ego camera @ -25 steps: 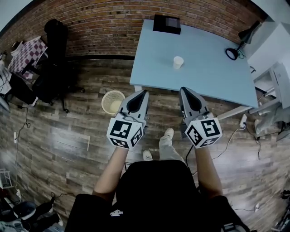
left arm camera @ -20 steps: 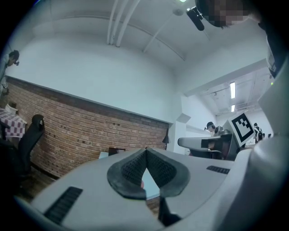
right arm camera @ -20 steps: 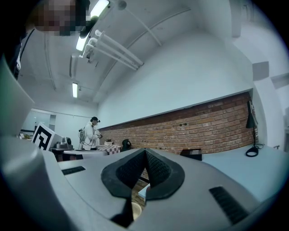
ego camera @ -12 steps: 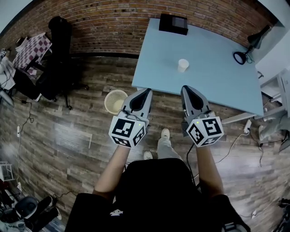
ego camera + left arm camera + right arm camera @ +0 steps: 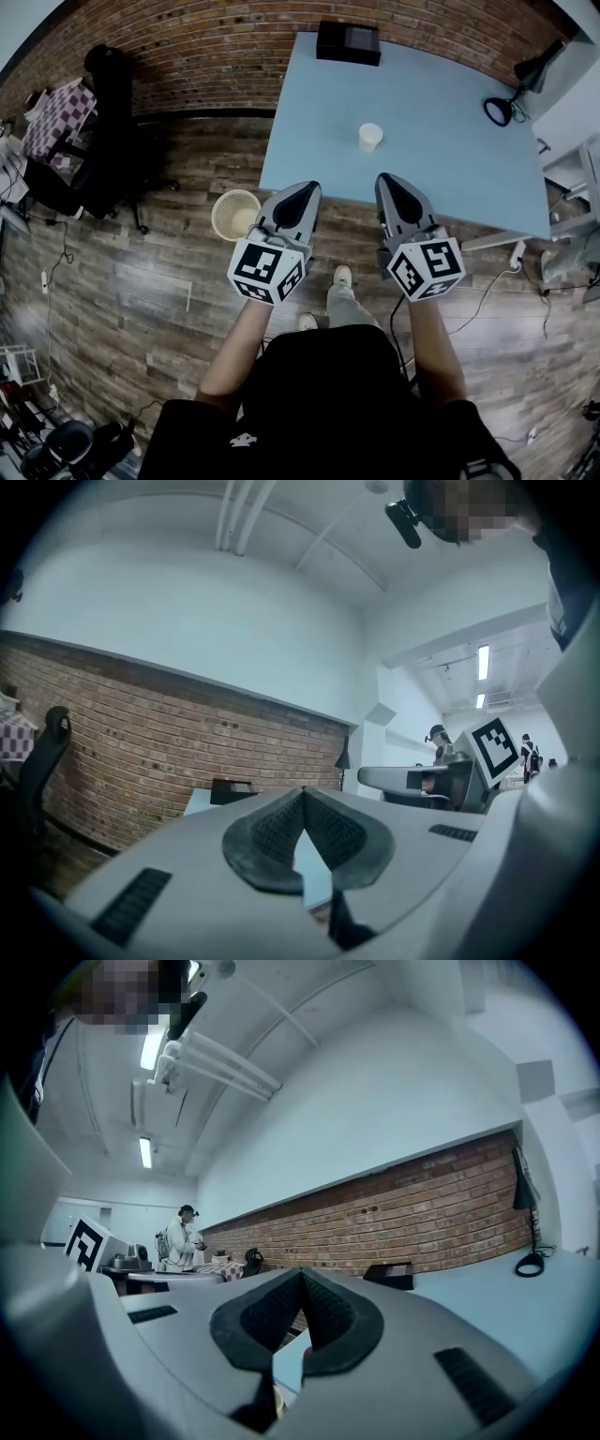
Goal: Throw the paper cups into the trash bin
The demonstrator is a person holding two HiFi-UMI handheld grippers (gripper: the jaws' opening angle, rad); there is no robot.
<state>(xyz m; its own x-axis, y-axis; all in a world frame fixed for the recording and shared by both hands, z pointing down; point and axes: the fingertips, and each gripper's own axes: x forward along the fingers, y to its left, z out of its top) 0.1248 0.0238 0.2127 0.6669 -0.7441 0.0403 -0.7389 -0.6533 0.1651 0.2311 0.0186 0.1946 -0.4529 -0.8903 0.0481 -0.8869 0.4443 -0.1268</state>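
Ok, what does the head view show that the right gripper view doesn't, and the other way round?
Only the head view: the paper cup upright on the blue table, and the trash bin on the floor beside it. Only the right gripper view: the right gripper with jaws closed together, nothing between them, and a distant person in white; a pale rim under the jaws is unclear. Both: that table, brick wall, black box, desk lamp, left gripper.

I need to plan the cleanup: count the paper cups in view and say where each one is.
1. The paper cup stands upright on the blue table, just ahead of the right gripper. More could be hidden inside the bin on the floor.
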